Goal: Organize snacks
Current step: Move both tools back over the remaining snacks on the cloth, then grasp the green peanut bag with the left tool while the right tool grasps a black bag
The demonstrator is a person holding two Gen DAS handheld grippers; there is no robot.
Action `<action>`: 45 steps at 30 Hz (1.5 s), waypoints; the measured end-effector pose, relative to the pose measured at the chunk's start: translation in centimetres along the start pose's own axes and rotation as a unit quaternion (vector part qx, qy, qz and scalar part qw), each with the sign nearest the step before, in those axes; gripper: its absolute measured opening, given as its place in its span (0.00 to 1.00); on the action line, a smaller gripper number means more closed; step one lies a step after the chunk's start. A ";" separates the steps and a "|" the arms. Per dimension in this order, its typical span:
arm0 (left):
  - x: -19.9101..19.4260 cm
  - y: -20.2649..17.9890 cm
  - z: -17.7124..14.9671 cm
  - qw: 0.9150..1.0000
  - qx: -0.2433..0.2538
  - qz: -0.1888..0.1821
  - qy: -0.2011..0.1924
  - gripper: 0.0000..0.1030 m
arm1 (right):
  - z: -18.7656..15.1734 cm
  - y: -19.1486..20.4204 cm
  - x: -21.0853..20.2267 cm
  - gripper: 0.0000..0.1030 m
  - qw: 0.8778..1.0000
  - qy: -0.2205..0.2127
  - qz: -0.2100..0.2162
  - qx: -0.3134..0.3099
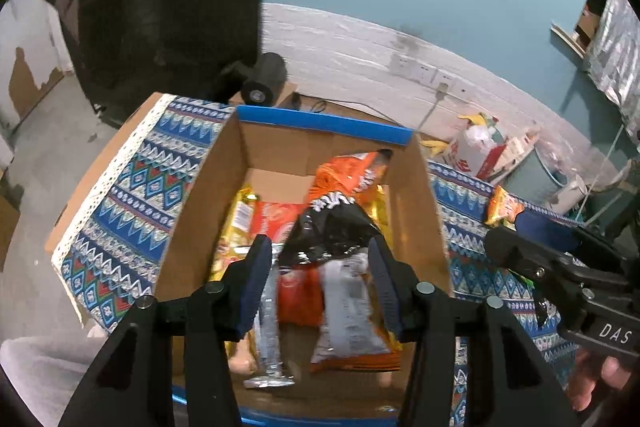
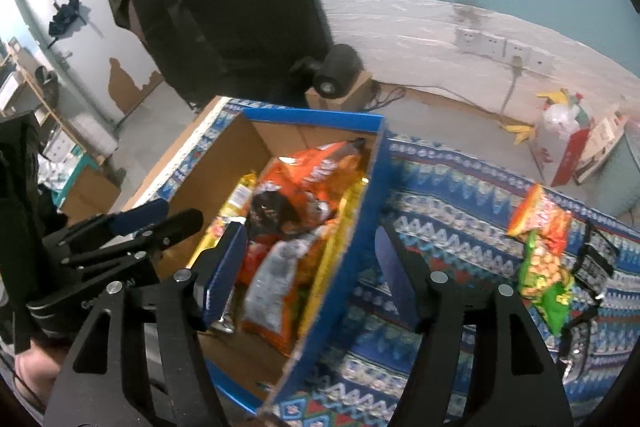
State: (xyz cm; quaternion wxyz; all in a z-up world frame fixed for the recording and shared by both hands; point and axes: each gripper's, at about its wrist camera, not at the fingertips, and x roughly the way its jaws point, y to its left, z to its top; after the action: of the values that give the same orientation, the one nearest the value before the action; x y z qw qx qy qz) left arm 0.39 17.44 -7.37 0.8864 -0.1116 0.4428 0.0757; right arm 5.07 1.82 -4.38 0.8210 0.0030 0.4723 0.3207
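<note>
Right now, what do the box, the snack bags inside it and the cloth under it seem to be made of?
The box looks like corrugated cardboard: matte brown inner walls, blue printed outside. The snack bags look like glossy plastic or foil film: crinkled, with bright glare. The cloth seems a woven or printed fabric: matte, patterned bands, with a pale lace-like trim along one edge.

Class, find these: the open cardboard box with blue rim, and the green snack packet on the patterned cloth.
cardboard box (image 1: 320,118): left wrist view, blue far rim.
green snack packet (image 2: 548,279): right wrist view, packet's middle.
</note>
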 end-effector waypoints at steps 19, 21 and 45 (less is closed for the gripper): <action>0.8 -9.9 -1.1 0.995 0.080 -0.050 0.029 0.66 | -3.6 -10.0 -5.5 0.71 0.995 0.000 -0.086 0.043; 0.9 -11.2 -1.3 0.994 0.092 -0.053 0.031 0.66 | -3.9 -11.0 -5.9 0.71 0.995 0.006 -0.096 0.041; 8.4 -23.7 -1.3 0.980 0.177 -0.041 0.077 0.73 | -5.2 -26.6 -4.3 0.71 0.985 0.069 -0.151 0.049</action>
State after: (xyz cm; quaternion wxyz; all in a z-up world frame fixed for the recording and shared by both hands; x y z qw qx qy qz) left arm 9.92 -5.44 -11.80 0.8578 0.0234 0.5112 -0.0488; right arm 13.43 -23.15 -12.09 0.8242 -0.0502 0.5381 0.1691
